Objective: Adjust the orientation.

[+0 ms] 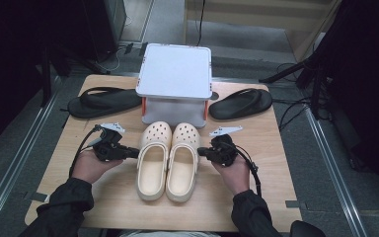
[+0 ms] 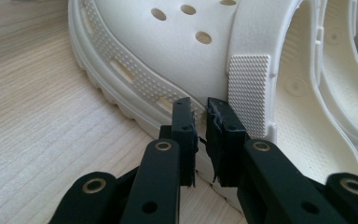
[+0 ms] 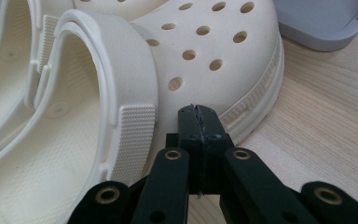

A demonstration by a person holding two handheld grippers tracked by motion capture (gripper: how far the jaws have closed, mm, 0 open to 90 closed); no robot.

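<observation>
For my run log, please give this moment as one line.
left tool: nearly shut, at left clog outer side | right tool: shut, at right clog outer side | clogs: side by side on table

the right gripper [image 3: 199,112] had its two black jaws pressed flat together with nothing between them, their tips right at the outer side of a cream clog [image 3: 205,51] just ahead of its textured heel strap [image 3: 135,135]. a second cream clog [image 3: 0,60] lay just beside it at the left. a grey stand [image 3: 326,28] sat on the pale wooden table [image 3: 326,121] at the upper right.
</observation>
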